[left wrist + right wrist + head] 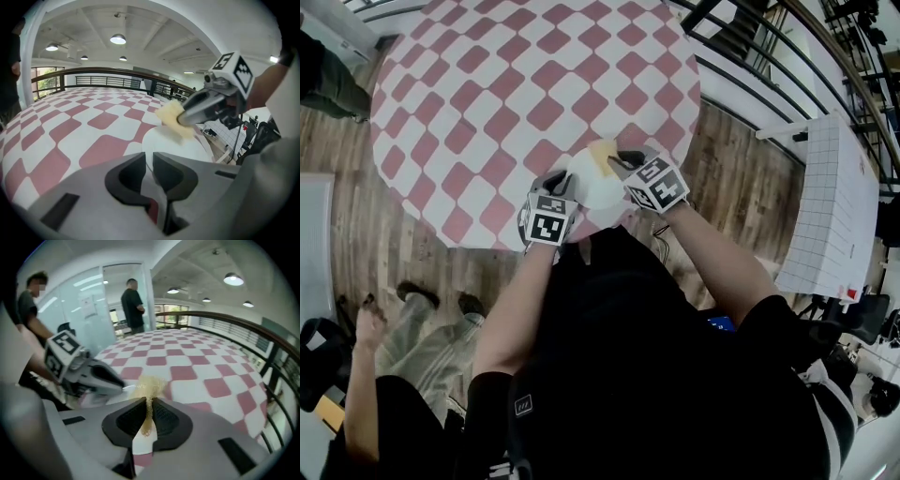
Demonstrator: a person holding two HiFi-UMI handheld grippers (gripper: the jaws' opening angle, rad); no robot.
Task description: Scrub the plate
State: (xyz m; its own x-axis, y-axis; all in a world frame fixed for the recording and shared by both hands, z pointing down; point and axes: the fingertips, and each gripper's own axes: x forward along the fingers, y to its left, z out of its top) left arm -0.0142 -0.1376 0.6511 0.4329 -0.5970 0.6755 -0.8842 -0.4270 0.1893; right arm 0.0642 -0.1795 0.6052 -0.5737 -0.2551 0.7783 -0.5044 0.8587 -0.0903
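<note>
Left gripper (149, 164): clamped on rim of round white plate (180, 146).
Right gripper (148, 405): pinching soft yellow sponge (150, 384), sponge against plate.

I count two grey handheld grippers on my feeds: one left gripper (149, 161) and one right gripper (147, 404). One round white plate (598, 192). One yellow sponge (602, 153). One round table (506, 84) in red-and-white checked cloth. Two people standing by: one bystander (26, 310), a second bystander (132, 303). One white gridded board (830, 206).
</note>
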